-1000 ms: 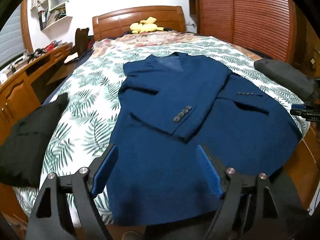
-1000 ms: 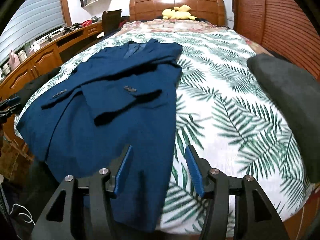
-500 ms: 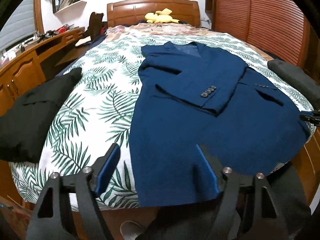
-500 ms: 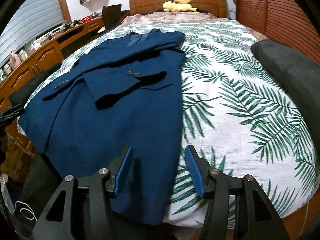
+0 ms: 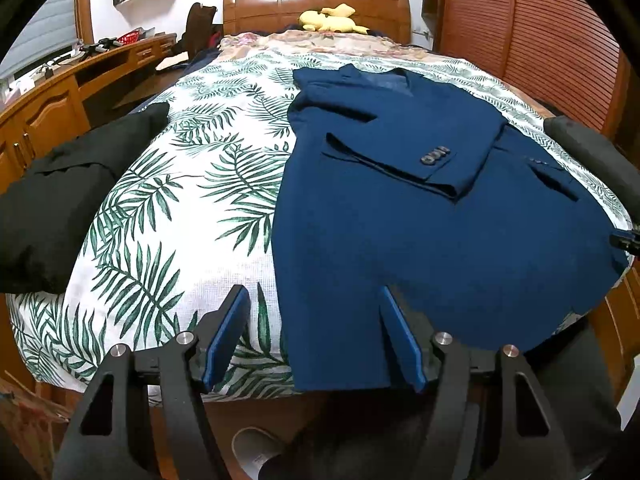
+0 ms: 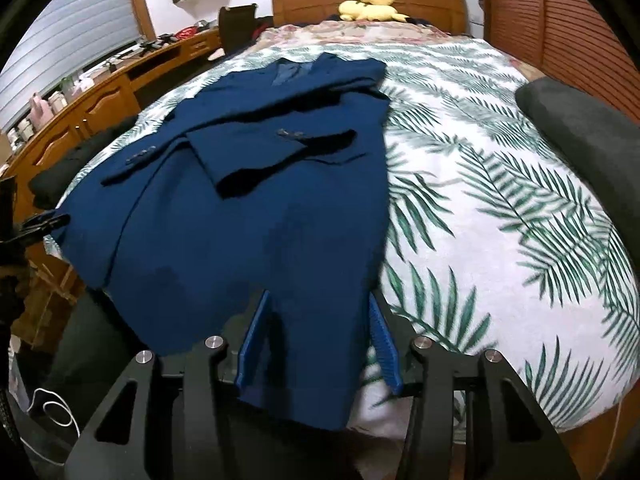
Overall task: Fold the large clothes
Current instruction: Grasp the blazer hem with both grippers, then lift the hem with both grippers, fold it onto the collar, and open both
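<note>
A dark blue suit jacket (image 5: 420, 216) lies flat on the bed, collar toward the headboard, one sleeve folded across its front, hem hanging over the near edge. My left gripper (image 5: 314, 332) hovers at the hem's left corner. Its jaws are closing, with the corner between the blue pads (image 5: 228, 332) but not pinched. In the right wrist view the jacket (image 6: 256, 216) fills the left half. My right gripper (image 6: 318, 336) straddles the hem's right corner, jaws closing, with cloth between the pads (image 6: 382, 336) and no squeeze visible.
The palm-leaf bedsheet (image 5: 180, 208) covers the bed. A black garment (image 5: 52, 208) lies at its left edge and a dark grey one (image 6: 580, 120) at its right. A yellow plush toy (image 5: 328, 20) sits by the headboard. A wooden desk (image 5: 60, 92) runs along the left.
The left gripper moved left and down to the jacket's left hem corner, and its jaws narrowed. The right gripper's jaws narrowed slightly over the right hem corner.
</note>
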`<act>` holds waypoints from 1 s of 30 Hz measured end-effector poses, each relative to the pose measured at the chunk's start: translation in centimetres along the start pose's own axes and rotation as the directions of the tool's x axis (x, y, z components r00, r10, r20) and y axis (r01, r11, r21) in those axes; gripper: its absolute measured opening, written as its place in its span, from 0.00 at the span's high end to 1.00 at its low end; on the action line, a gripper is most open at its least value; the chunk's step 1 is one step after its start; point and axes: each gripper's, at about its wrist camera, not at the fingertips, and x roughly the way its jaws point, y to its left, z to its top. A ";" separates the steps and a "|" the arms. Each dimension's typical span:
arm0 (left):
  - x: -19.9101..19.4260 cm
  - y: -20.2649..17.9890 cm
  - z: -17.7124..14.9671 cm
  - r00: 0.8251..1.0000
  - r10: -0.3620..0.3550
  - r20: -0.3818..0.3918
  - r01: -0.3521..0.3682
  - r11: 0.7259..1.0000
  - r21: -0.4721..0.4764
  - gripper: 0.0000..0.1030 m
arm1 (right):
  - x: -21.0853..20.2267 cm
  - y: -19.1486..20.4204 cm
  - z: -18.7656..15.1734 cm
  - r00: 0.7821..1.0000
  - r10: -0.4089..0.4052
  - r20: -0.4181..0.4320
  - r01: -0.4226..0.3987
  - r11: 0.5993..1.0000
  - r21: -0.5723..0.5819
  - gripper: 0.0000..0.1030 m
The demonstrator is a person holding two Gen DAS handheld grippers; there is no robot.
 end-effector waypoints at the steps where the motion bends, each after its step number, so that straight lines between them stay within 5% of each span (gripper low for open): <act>1: 0.0 0.0 0.0 1.000 0.000 0.001 0.000 1.000 0.001 0.33 | -0.1 0.0 -0.1 1.000 0.004 0.000 -0.004 1.000 0.006 0.51; 6: 0.0 0.2 -0.3 1.000 -0.010 0.004 0.010 1.000 -0.015 0.33 | 0.1 0.6 0.0 1.000 0.015 -0.019 -0.016 1.000 -0.010 0.51; 9: 0.0 0.3 -0.4 1.000 -0.013 0.003 0.013 1.000 -0.023 0.33 | 0.1 1.2 0.3 0.999 0.032 -0.003 -0.032 0.999 -0.025 0.63; 12: -0.1 0.2 -0.5 1.000 -0.016 0.006 0.016 1.000 -0.026 0.33 | -0.1 1.4 0.5 0.998 0.055 0.024 -0.054 0.998 -0.032 0.64; 22: -0.5 -0.2 -0.8 0.998 -0.054 0.013 0.055 0.998 -0.035 0.70 | 0.9 0.7 0.2 0.999 0.040 -0.011 -0.040 0.999 -0.010 0.64; 26: -0.8 0.3 -0.4 0.998 -0.064 0.018 0.065 0.996 -0.065 0.91 | 0.7 1.1 0.5 1.000 0.006 -0.022 -0.007 0.999 -0.048 0.91; 30: -2.0 -0.4 0.4 0.996 -0.074 0.046 0.076 0.996 -0.038 0.95 | -0.7 1.3 1.5 0.999 0.042 0.029 -0.040 0.998 -0.053 0.97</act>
